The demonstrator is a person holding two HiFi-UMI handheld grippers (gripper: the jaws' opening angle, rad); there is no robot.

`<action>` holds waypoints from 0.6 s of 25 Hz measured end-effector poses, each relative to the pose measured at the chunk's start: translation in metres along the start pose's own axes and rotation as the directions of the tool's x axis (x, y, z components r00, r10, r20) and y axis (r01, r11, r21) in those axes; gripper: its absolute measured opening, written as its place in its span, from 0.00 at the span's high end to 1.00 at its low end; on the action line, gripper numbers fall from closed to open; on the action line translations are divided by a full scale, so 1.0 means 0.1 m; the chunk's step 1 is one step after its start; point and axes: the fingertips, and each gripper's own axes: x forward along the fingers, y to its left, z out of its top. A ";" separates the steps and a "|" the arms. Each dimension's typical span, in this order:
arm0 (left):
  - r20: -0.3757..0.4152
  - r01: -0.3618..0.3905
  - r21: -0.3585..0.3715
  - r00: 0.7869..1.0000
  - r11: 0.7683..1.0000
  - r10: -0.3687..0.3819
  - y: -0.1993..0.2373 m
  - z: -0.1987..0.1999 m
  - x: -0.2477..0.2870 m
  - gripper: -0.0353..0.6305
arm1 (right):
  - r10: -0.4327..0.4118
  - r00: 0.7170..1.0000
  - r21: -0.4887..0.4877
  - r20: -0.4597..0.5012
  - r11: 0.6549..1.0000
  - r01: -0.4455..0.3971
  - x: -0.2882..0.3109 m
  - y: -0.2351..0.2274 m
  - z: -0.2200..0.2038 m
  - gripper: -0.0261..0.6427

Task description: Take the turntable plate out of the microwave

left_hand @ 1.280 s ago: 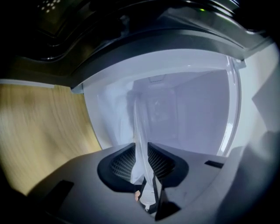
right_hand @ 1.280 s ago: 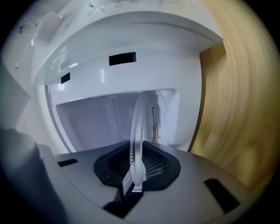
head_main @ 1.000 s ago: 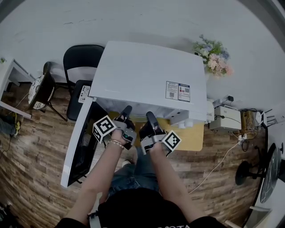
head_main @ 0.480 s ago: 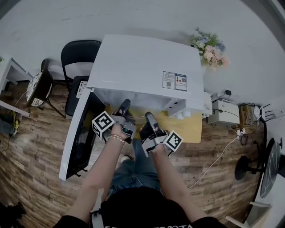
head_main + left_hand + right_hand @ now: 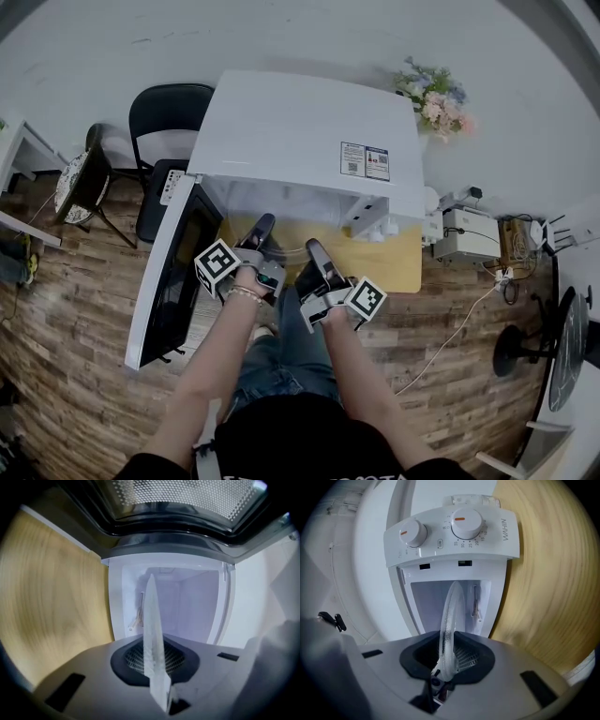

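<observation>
The glass turntable plate stands edge-on between the jaws of my left gripper, which have just been closing on its rim. My right gripper is shut on the opposite rim of the plate. In the head view both grippers, left and right, are side by side just in front of the white microwave, and the clear plate shows only faintly between them. The microwave's white cavity lies straight ahead.
The microwave door hangs open at the left, beside my left arm. The microwave stands on a wooden table. A black chair is at the far left, flowers and a white box with cables at the right.
Both grippers have drawn back toward me with the plate, and their tips now show clear of the microwave's front edge.
</observation>
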 end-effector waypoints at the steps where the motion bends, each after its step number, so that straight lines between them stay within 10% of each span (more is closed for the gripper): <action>1: 0.001 -0.001 -0.011 1.000 1.000 0.001 0.00 -0.01 -0.03 0.90 | -0.002 1.000 0.001 -0.004 1.000 0.002 -0.01 0.00 -0.01 0.85; 15: -0.117 0.059 0.027 0.992 0.998 -0.055 -0.16 -0.31 -0.51 0.90 | -0.121 0.991 -0.189 -0.057 0.976 0.108 -0.22 0.16 -0.10 0.86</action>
